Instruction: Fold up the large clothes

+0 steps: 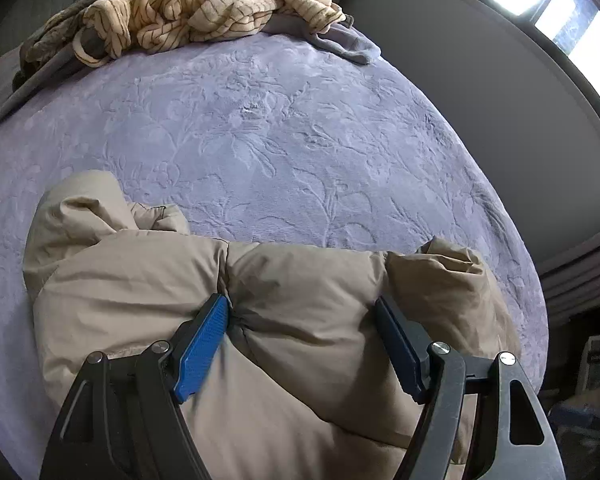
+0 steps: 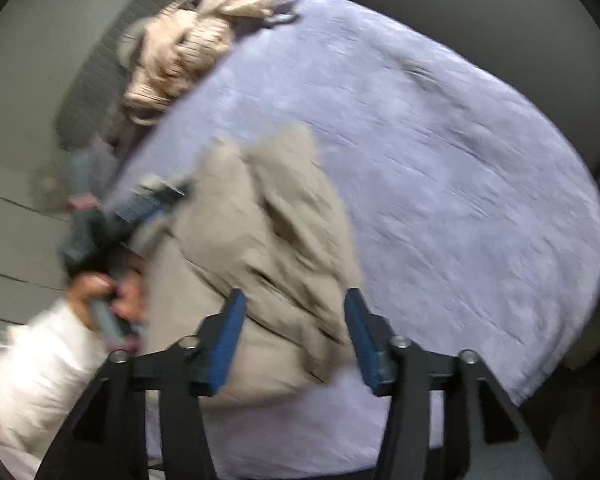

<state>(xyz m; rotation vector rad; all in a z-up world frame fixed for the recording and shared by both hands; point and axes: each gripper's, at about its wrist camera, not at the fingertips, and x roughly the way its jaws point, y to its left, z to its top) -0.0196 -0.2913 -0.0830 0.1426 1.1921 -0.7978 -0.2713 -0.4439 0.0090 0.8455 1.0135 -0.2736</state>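
Observation:
A puffy tan jacket (image 1: pixel 300 300) lies bunched on the lavender bedspread (image 1: pixel 280 132). My left gripper (image 1: pixel 304 306) is open, its blue pads straddling a padded section of the jacket and pressing into it. In the blurred right wrist view the same jacket (image 2: pixel 260 240) lies on the bedspread (image 2: pixel 440 160). My right gripper (image 2: pixel 294 300) is open above the jacket's near edge, holding nothing. The left gripper (image 2: pixel 156 200) and the hand holding it show at the jacket's left side.
A striped cream garment (image 1: pixel 204 4) lies piled with darker clothes at the bed's far end, and also shows in the right wrist view (image 2: pixel 188 48). A grey wall and window stand to the right. The person's white sleeve (image 2: pixel 32 360) is at the lower left.

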